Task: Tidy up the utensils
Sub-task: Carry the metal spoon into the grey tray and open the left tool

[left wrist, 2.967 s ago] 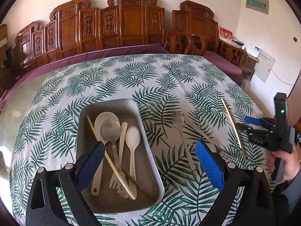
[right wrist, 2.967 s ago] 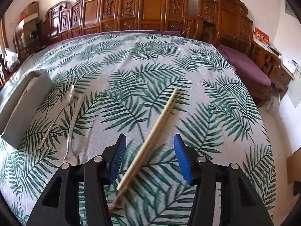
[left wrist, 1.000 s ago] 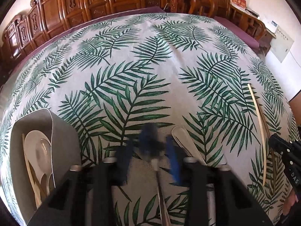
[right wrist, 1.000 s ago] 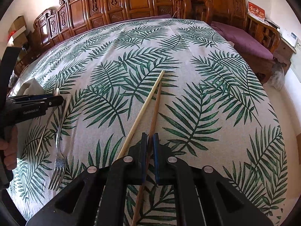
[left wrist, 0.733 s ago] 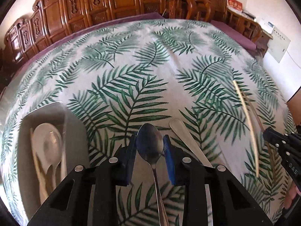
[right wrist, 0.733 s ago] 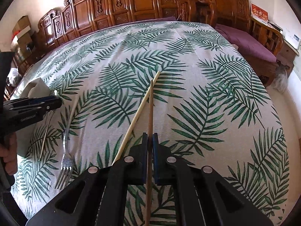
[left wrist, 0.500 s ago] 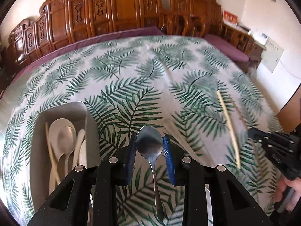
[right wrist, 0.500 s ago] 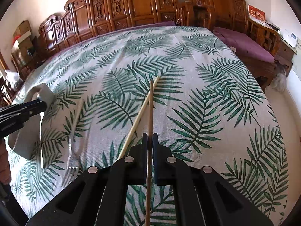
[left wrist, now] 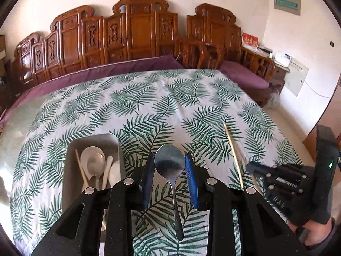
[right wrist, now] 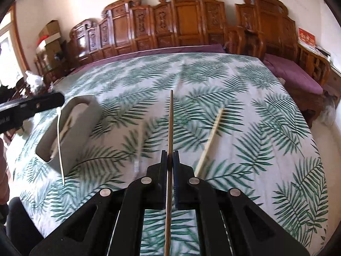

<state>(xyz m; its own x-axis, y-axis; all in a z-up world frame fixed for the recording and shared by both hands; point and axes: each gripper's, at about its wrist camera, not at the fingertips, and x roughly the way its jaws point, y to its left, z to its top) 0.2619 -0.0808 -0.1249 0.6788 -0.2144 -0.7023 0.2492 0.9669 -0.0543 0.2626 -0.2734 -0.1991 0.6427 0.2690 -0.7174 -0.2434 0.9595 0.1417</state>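
Observation:
My left gripper [left wrist: 169, 165] is shut on a metal spoon [left wrist: 170, 166], bowl forward, lifted above the leaf-print cloth. To its left the grey tray [left wrist: 71, 147] holds several spoons and a chopstick. My right gripper [right wrist: 169, 160] is shut on a brown chopstick [right wrist: 171, 119] that points ahead over the table. A pale chopstick [right wrist: 211, 136] lies on the cloth to its right, also seen as the pale chopstick [left wrist: 233, 152] in the left wrist view. The grey tray [right wrist: 81, 128] sits at the left of the right wrist view, and the right gripper's body [left wrist: 285, 181] shows at the right of the left wrist view.
A blurred utensil handle [right wrist: 139, 143] lies on the cloth between the tray and the held chopstick. Carved wooden chairs [left wrist: 140, 34] and purple cushions [left wrist: 243, 74] ring the table's far side. The left gripper's body [right wrist: 27, 106] juts in above the tray.
Both grippers have risen off the cloth, the left with the spoon and the right with the brown chopstick. The tray has come closer to the middle in both views.

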